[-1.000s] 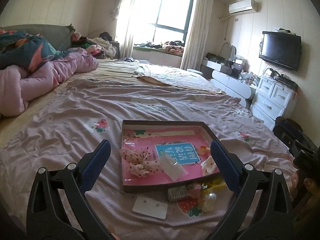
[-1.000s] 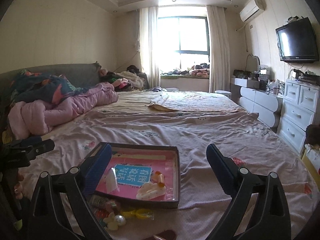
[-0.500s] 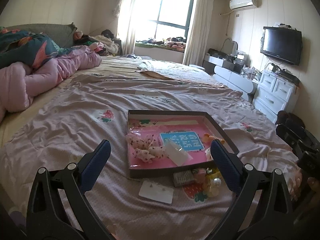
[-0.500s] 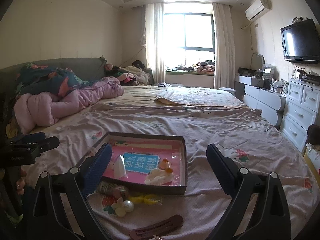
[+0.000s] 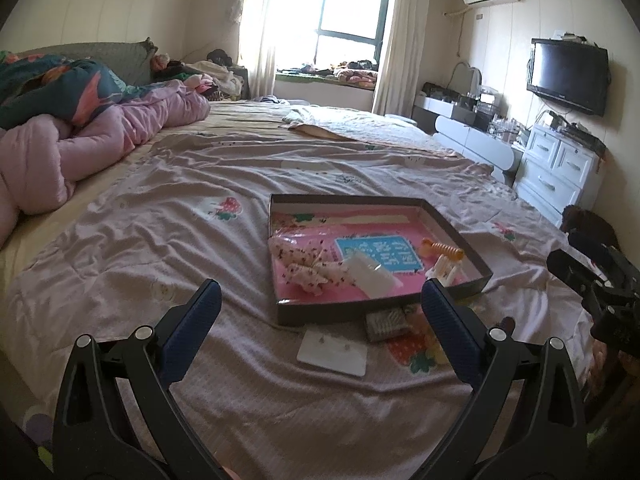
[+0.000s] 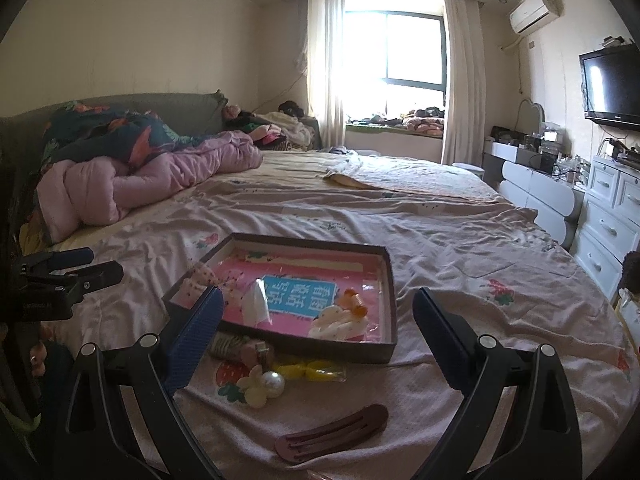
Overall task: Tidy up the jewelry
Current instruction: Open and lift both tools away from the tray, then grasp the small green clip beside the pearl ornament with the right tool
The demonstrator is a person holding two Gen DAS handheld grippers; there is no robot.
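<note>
We find the shallow box (image 5: 456, 236) lying flat on the bedspread (image 5: 168, 240), already holding a fabric bow (image 5: 310, 266) and an orange clip (image 5: 442, 249). Loose pieces lie just outside its near wall: a white earring card (image 5: 332, 351), a pearl flower clip (image 6: 261, 385), yellow wrapped pieces (image 6: 310, 370) and a maroon hair clip (image 6: 334, 432). We judge all of them light; the card is thin and lies flat, so it is best taken by an edge, the pearl is likely slippery, and the maroon hair clip is rigid and best gripped across its middle. The left gripper (image 5: 320, 330) and right gripper (image 6: 316, 336) both hover level above the bedspread, jaws spread wide, holding nothing.
</note>
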